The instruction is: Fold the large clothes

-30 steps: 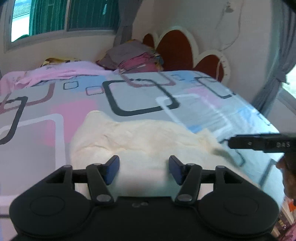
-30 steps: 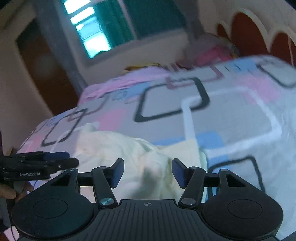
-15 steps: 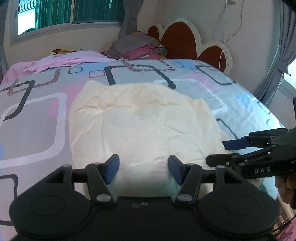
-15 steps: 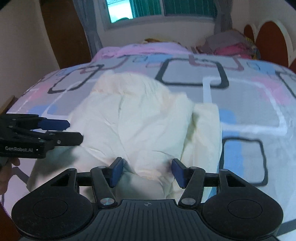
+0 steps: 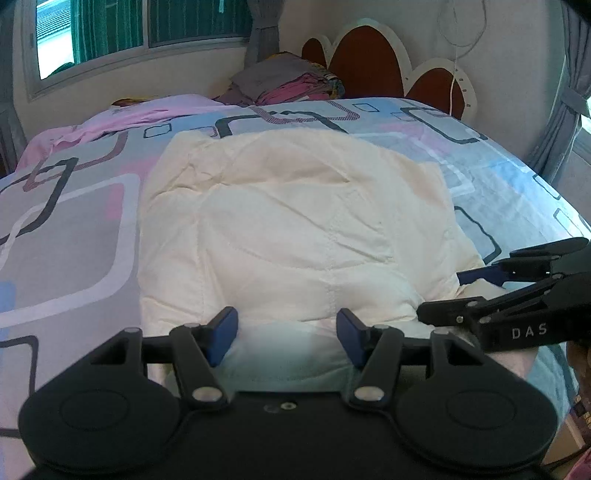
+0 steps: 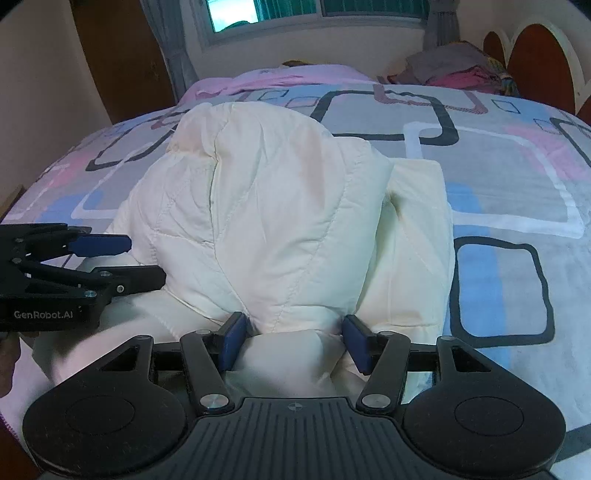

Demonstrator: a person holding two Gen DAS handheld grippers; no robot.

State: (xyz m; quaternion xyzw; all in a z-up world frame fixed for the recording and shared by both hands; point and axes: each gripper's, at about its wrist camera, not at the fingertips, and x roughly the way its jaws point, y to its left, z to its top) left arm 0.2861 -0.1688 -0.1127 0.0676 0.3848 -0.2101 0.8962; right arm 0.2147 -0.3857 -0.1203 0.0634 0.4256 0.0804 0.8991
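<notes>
A cream quilted jacket (image 5: 295, 229) lies spread on the bed, also seen in the right wrist view (image 6: 280, 229). My left gripper (image 5: 282, 334) is open, its blue pads over the jacket's near edge with no cloth pinched. My right gripper (image 6: 293, 341) is open with a bulge of the jacket's near edge between its pads, touching both. Each gripper shows in the other's view: the right one (image 5: 476, 291) at the jacket's right edge, the left one (image 6: 125, 258) at its left edge.
The bed has a patterned sheet (image 5: 74, 229) with squares. A pink cloth (image 5: 140, 114) and a pile of folded clothes (image 5: 288, 81) lie at the far end by the headboard (image 5: 369, 62). A window (image 5: 129, 33) and curtains are behind.
Both grippers dropped and moved in toward the jacket's near edge. The jacket now fills more of each view, and cloth sits between the right gripper's pads.
</notes>
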